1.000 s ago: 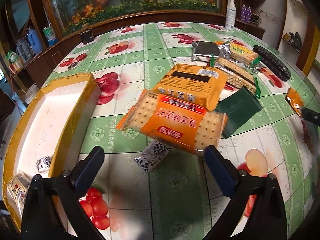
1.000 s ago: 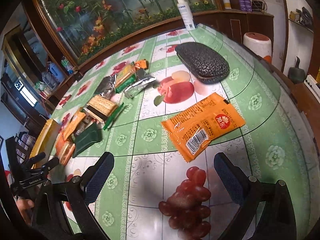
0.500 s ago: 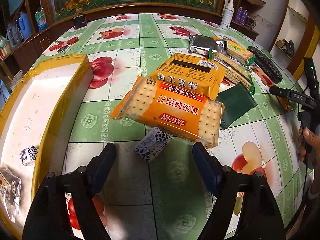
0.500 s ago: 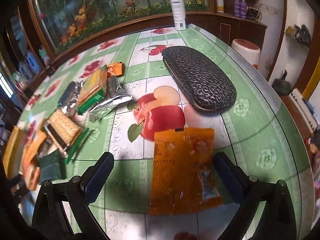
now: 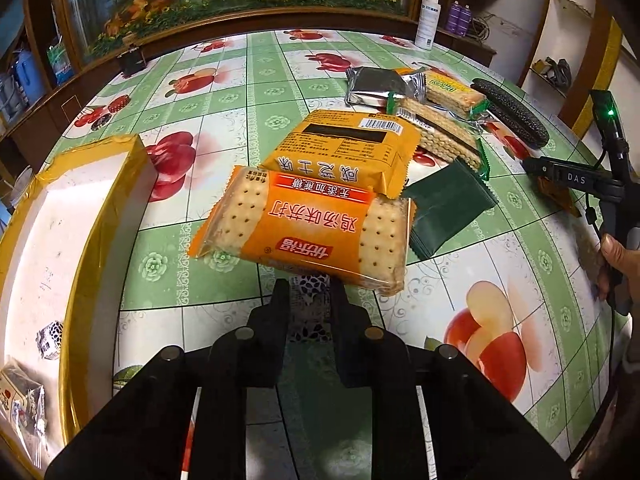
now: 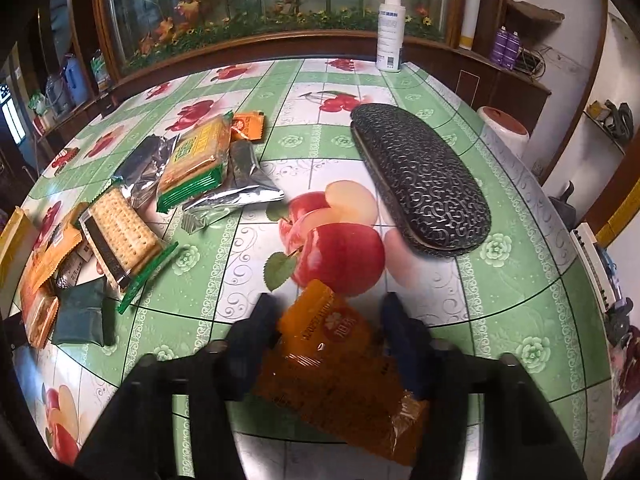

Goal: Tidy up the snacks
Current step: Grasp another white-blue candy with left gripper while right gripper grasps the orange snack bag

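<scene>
My left gripper [image 5: 309, 286] is shut on a small black-and-white patterned snack [image 5: 310, 316], low over the table just in front of an orange cracker pack [image 5: 308, 232]. A white box with yellow tape [image 5: 100, 232] lies to the left with a matching small snack [image 5: 50, 340] inside. In the right wrist view my right gripper [image 6: 330, 304] is closing on an orange packet [image 6: 336, 360]. Both fingers touch its sides and the foil buckles upward between them.
Behind the cracker pack lie a yellow pack [image 5: 344, 152], a dark green pouch [image 5: 444, 208], silver foil packs [image 5: 372, 84] and green-edged cracker packs [image 6: 120, 232]. A black patterned glasses case [image 6: 420, 176] sits at the right. A white bottle [image 6: 390, 28] stands at the table's far edge.
The left jaws closed from wide open onto the small patterned snack. The right gripper swung over the orange packet and its jaws came in against it.
</scene>
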Demonstrator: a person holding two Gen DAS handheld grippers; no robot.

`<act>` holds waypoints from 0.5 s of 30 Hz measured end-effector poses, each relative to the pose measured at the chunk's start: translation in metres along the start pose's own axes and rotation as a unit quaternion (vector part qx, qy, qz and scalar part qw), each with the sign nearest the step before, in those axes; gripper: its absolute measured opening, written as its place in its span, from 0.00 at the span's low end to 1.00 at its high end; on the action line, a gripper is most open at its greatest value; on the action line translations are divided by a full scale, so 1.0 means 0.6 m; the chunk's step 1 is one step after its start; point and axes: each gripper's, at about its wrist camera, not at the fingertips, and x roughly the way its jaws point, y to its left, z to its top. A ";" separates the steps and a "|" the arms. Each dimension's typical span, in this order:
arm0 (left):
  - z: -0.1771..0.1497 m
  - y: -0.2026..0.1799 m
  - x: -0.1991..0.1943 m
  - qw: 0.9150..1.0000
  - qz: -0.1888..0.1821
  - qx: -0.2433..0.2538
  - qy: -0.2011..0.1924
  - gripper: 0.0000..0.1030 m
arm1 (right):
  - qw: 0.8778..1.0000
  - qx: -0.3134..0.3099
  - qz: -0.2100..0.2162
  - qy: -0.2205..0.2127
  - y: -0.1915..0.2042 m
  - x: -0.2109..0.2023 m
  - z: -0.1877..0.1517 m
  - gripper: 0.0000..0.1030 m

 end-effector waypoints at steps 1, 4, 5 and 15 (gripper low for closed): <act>-0.001 -0.002 -0.001 1.000 -0.001 -0.001 0.000 0.16 | 1.000 0.003 0.003 -0.002 -0.005 -0.001 -0.001 0.42; -0.003 -0.006 -0.003 1.000 -0.004 -0.001 0.000 0.16 | 1.000 0.008 0.011 -0.005 -0.012 -0.006 -0.004 0.41; -0.004 -0.007 -0.004 1.000 -0.006 -0.003 0.000 0.16 | 1.000 0.009 0.013 -0.006 -0.014 -0.007 -0.005 0.40; -0.013 0.014 -0.014 0.999 -0.026 -0.037 -0.004 0.16 | 0.999 0.023 0.035 -0.011 -0.028 -0.019 -0.017 0.35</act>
